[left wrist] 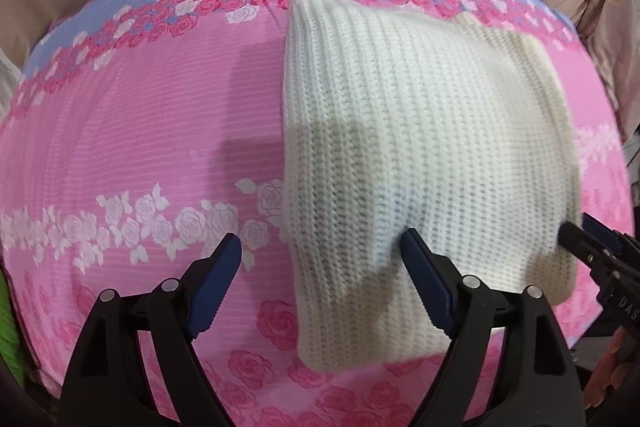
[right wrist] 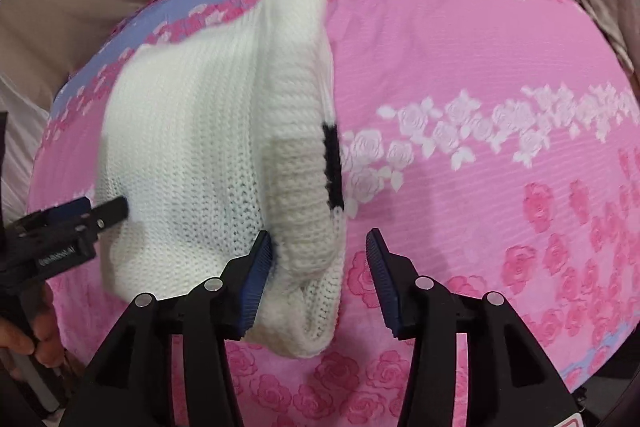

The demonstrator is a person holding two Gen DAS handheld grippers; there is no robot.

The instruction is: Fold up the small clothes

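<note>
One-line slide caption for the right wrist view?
Open right tongs straddle the near edge of a folded white knit garment on a pink rose-print bedsheet; left tongs at its side.

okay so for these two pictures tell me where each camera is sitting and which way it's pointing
Left wrist view: sits on the left tool, looking steeply down at the white knit garment on the pink rose-print sheet; its open fingers show, one over the knit; the right tool enters at the right edge.
Right wrist view: sits on the right tool, looking steeply down at the garment's folded edge with a black stripe; its open fingers straddle that edge; the left tool and a hand show at left.
Shared: garment, sheet, each other's tool.
</note>
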